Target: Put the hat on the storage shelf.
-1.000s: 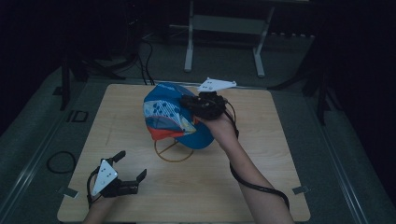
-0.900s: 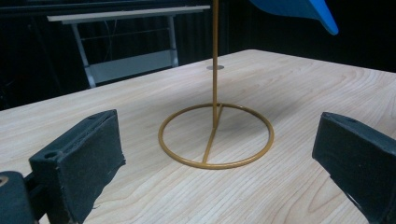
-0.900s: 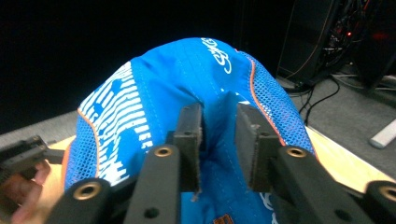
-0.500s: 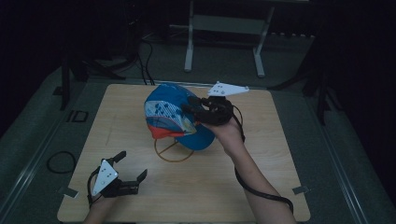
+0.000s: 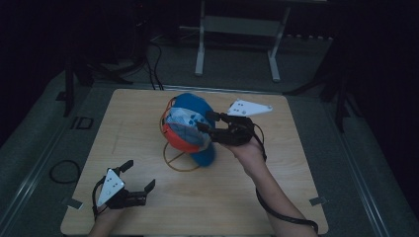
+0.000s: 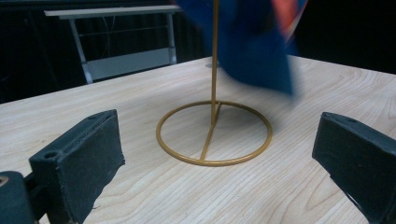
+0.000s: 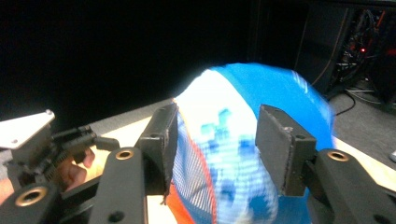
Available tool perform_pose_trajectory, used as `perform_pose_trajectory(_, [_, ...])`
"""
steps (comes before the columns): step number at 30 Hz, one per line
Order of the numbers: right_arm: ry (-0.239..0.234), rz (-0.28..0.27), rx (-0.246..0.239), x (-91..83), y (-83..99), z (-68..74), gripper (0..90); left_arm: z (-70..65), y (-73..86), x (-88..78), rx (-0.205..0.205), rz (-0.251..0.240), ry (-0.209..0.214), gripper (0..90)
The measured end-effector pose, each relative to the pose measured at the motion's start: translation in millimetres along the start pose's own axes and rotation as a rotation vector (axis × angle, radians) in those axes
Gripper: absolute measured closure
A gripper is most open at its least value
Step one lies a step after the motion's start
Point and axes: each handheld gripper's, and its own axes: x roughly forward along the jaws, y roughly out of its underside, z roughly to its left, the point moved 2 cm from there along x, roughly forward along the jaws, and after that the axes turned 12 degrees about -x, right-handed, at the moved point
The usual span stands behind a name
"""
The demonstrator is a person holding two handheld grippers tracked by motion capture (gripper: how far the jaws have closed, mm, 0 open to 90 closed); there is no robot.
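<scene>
A blue, white and orange cap [image 5: 190, 127] is seen hanging on a thin gold stand [image 5: 179, 161] in the middle of the wooden bench [image 5: 123, 128]. The cap looks soft and light, and part of it is mesh, so it is likely to bend and flop when it is pulled. The stand looks light too, so it could be tipped over with a hard tug. The best place to be grabbed is likely the stiff brim [image 5: 203, 154] or the thick edge, not the thin mesh.

The right tool [image 5: 210, 124] is held right at the side of the cap. Its jaws have just been opening and are now about half spread. The cap is seen between them in the right gripper view, but it is not being squeezed.

The left tool [image 5: 138, 175] is kept low near the front edge of the bench, well apart from the cap. Its jaws are spread wide and nothing is held.
</scene>
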Motion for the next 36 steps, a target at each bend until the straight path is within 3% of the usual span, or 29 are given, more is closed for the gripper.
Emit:
perform_pose_trajectory(7, [-0.012,0.008,0.008,-3.8,16.6,4.2,42.5,1.1,0.1,-0.4,-0.002,-0.003,-0.001,1.9])
perform_pose_trajectory(17, [-0.047,0.001,0.022,-12.9,44.0,11.9,20.2,1.1,0.7,-0.8,-0.005,-0.003,0.002,1.9])
perform_pose_trajectory(19, [-0.075,0.005,0.03,-13.8,50.9,13.1,16.3,0.8,0.8,-0.6,-0.006,-0.004,0.005,1.9])
perform_pose_trajectory(23, [-0.084,0.001,0.041,-13.8,64.4,14.3,13.9,0.1,1.4,-0.1,0.003,-0.001,0.003,1.9])
perform_pose_trajectory(28, [-0.061,-0.001,0.026,-14.3,79.5,13.9,13.6,0.3,2.3,0.6,0.004,0.002,0.001,1.9])
perform_pose_trajectory(31, [-0.042,0.019,0.017,-13.5,87.7,13.7,13.6,0.5,2.6,0.6,0.004,0.003,0.002,1.9])
perform_pose_trajectory(36, [-0.056,0.061,0.008,-8.3,105.0,17.0,13.7,0.5,3.4,0.3,0.001,0.007,0.003,1.9])
